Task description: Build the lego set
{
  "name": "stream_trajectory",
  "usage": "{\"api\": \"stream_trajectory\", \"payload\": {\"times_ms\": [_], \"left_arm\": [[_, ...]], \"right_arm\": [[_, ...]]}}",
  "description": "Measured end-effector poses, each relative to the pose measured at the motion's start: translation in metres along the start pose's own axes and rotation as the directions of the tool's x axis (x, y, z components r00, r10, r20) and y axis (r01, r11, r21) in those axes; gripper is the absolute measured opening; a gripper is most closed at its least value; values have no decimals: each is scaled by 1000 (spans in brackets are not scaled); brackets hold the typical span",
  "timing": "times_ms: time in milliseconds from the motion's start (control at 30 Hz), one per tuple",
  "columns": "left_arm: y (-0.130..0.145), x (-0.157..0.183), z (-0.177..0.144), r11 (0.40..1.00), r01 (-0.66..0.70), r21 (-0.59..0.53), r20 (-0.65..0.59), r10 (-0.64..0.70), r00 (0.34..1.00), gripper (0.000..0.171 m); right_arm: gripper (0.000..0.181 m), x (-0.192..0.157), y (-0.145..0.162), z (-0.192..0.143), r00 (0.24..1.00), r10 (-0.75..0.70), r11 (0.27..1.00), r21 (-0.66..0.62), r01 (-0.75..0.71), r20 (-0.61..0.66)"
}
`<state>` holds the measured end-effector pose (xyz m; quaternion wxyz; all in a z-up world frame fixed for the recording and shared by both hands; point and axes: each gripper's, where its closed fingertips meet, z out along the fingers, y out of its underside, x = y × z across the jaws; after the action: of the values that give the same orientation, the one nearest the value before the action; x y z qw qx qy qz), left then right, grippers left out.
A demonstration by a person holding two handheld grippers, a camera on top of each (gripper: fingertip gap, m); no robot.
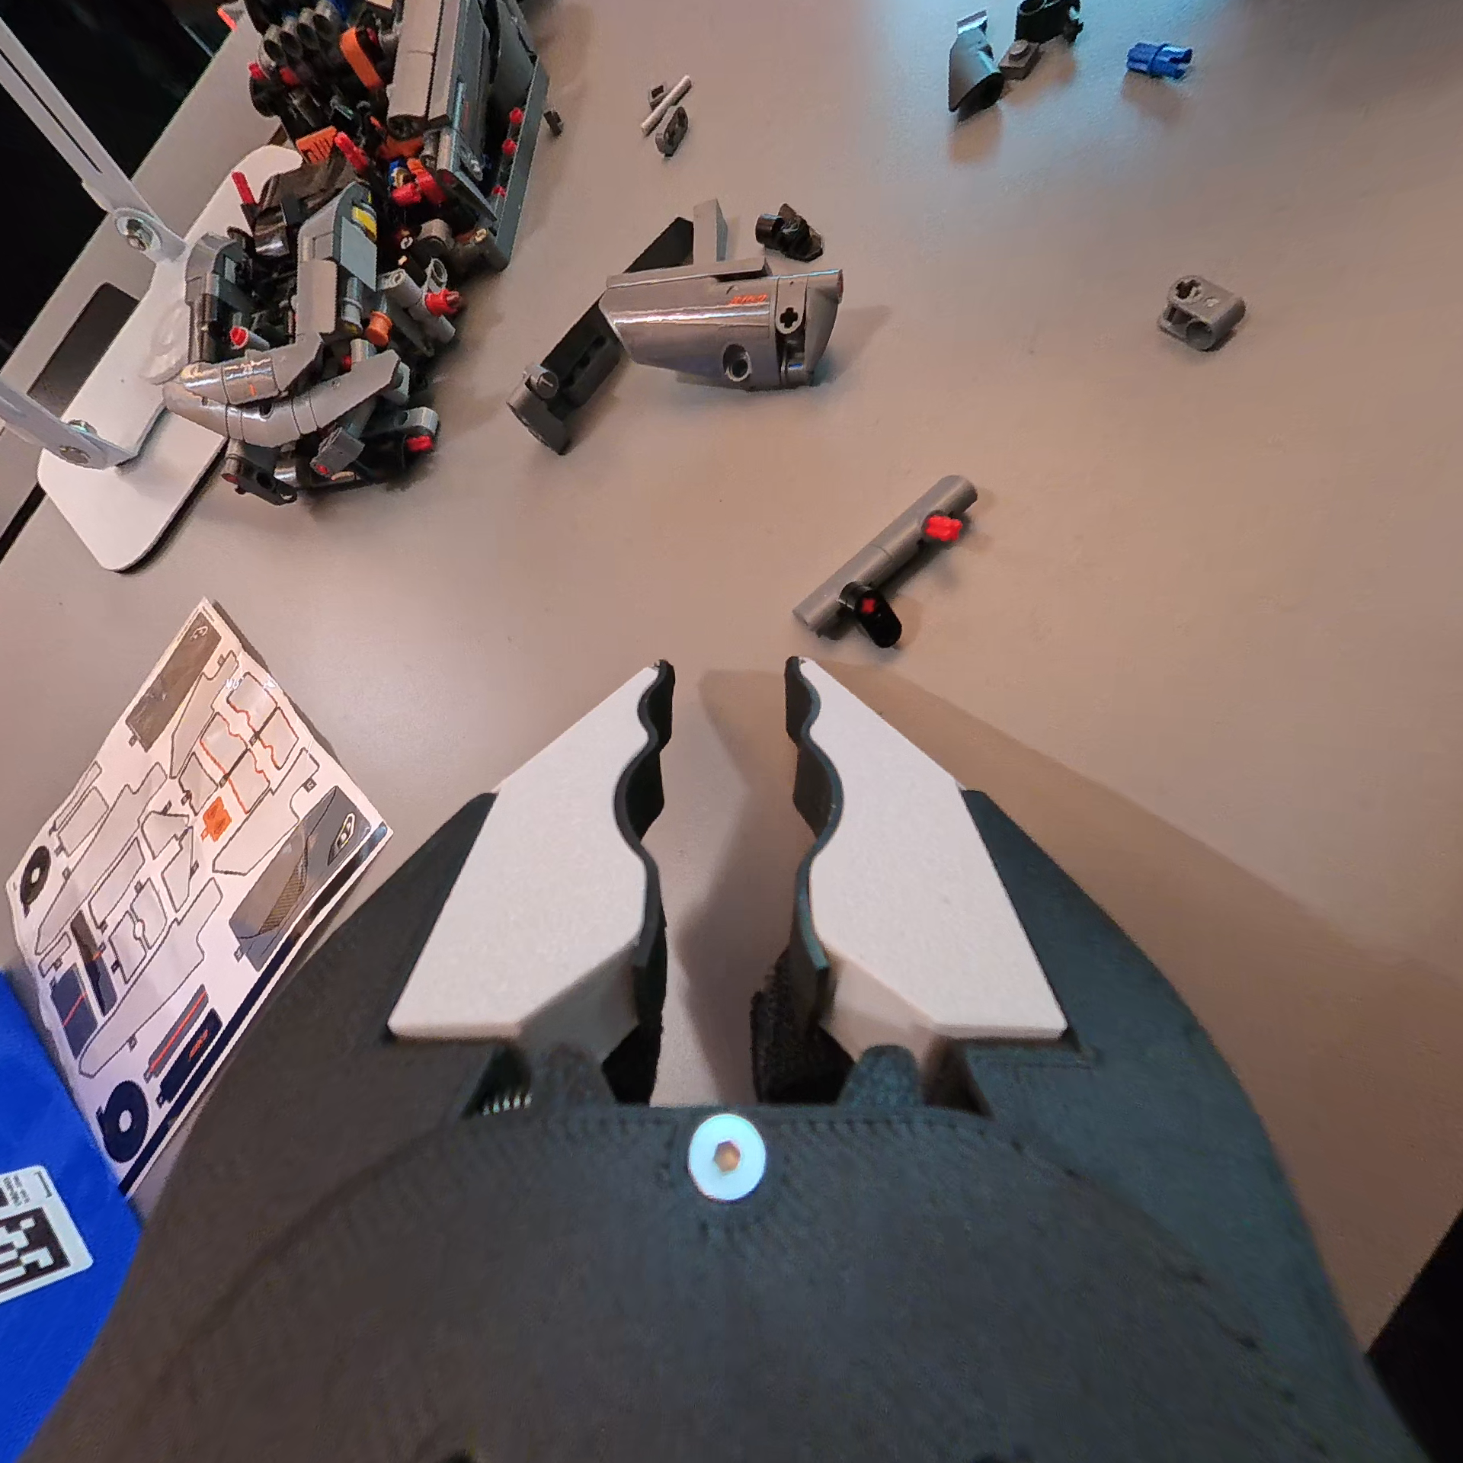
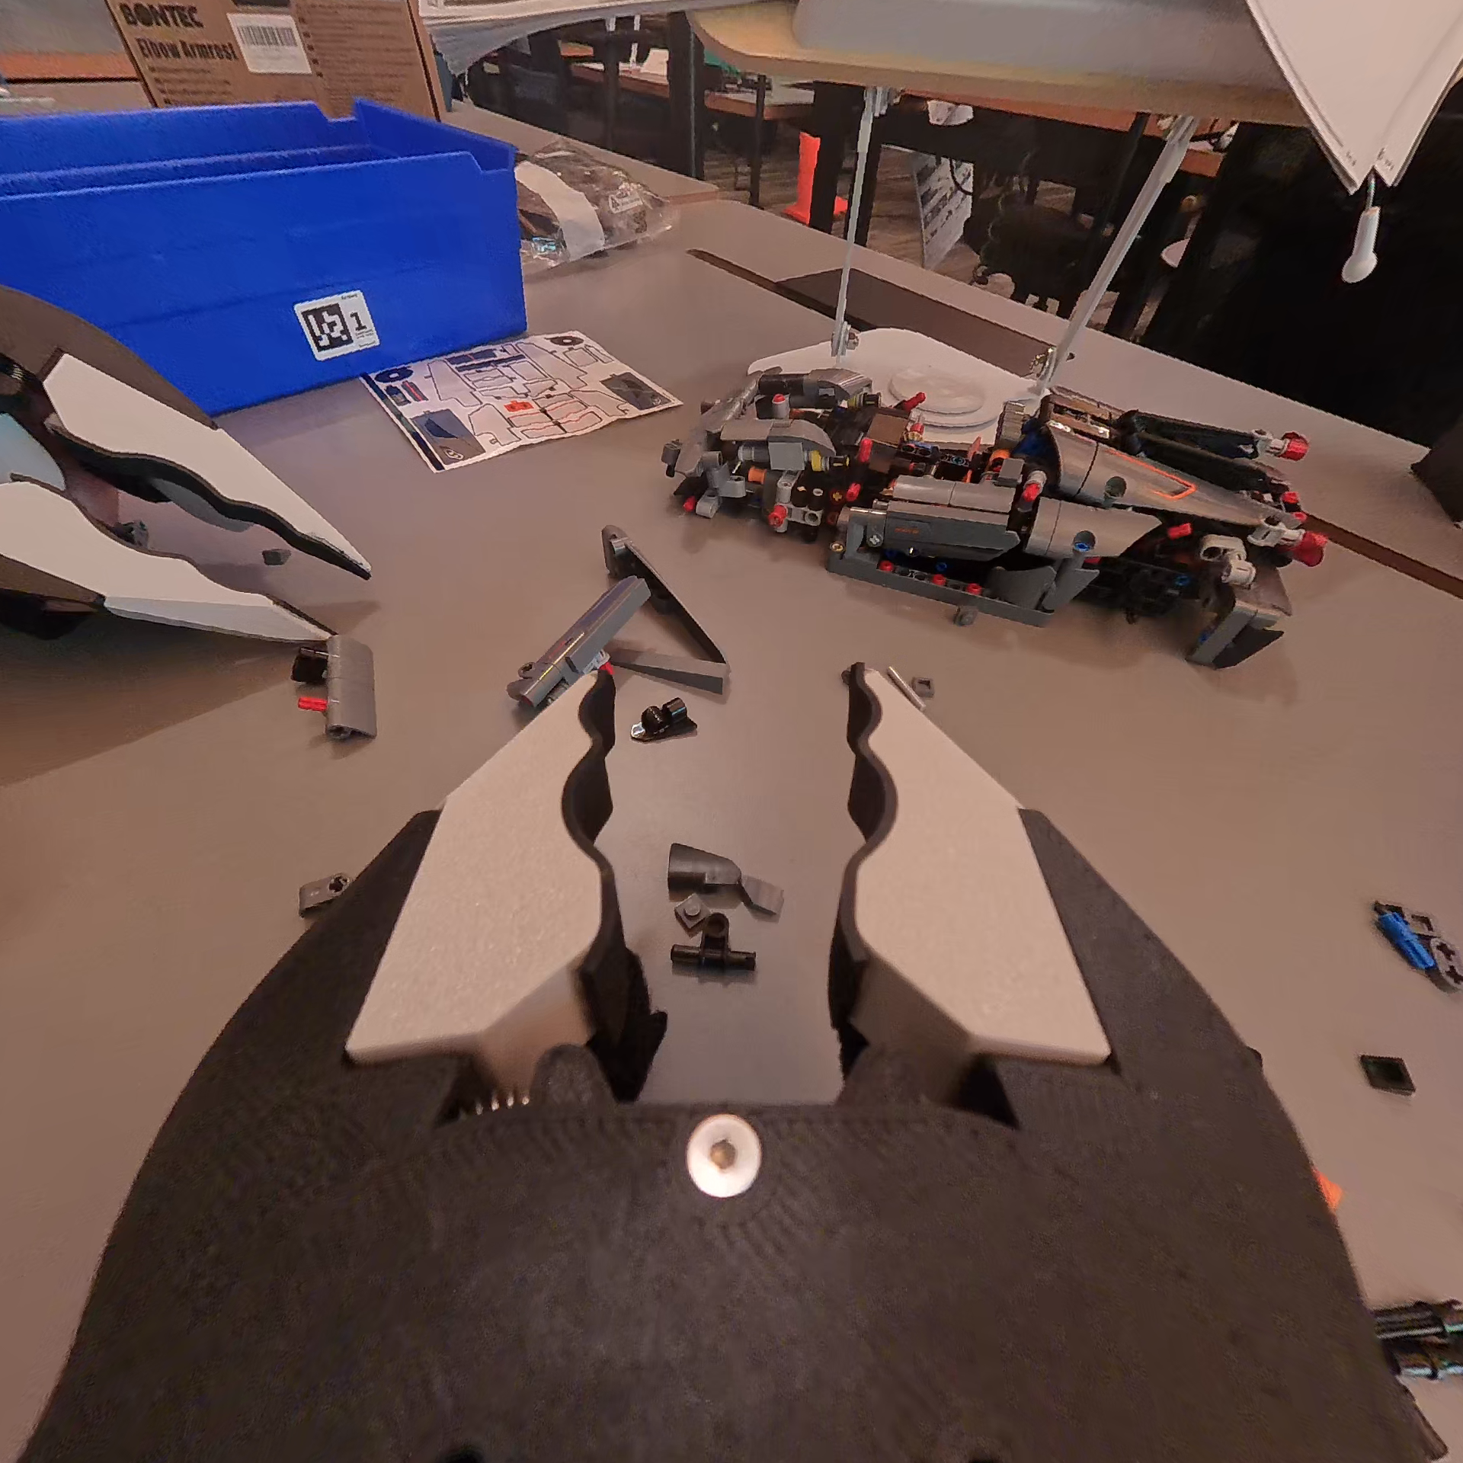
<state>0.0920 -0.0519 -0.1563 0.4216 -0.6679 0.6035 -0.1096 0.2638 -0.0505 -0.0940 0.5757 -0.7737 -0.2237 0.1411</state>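
A part-built grey, black and red lego model (image 1: 332, 261) lies at the far left in the left wrist view and at the far right in the right wrist view (image 2: 989, 507). My left gripper (image 1: 730, 673) is open and empty, with a grey beam with red pins (image 1: 887, 566) just ahead to its right. It also shows at the left of the right wrist view (image 2: 348, 602). My right gripper (image 2: 728, 681) is open and empty above small dark pieces (image 2: 716, 902). A grey panel sub-assembly (image 1: 712, 324) lies mid-table, also in the right wrist view (image 2: 625, 633).
A sticker sheet (image 1: 182, 863) lies left of my left gripper, beside a blue bin (image 2: 261, 237). A white stand base (image 1: 134, 443) sits by the model. Loose pieces are scattered: a grey connector (image 1: 1202, 310), a blue pin (image 1: 1157, 59), a black clip (image 2: 663, 719). The left gripper's tips are roughly 20 centimeters from the right gripper's.
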Motion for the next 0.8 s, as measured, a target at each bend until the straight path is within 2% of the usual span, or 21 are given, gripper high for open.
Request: {"api": "stream_trajectory", "payload": {"times_ms": [700, 800], "left_arm": [[0, 2, 1, 1000, -30, -3, 6, 30, 1000, 18], [0, 1, 1, 1000, -29, -3, 11, 29, 1000, 19]], "right_arm": [[57, 1, 0, 1, 1000, 2, 1000, -4, -2, -2], [56, 3, -6, -2, 1000, -8, 999, 34, 9, -20]]}}
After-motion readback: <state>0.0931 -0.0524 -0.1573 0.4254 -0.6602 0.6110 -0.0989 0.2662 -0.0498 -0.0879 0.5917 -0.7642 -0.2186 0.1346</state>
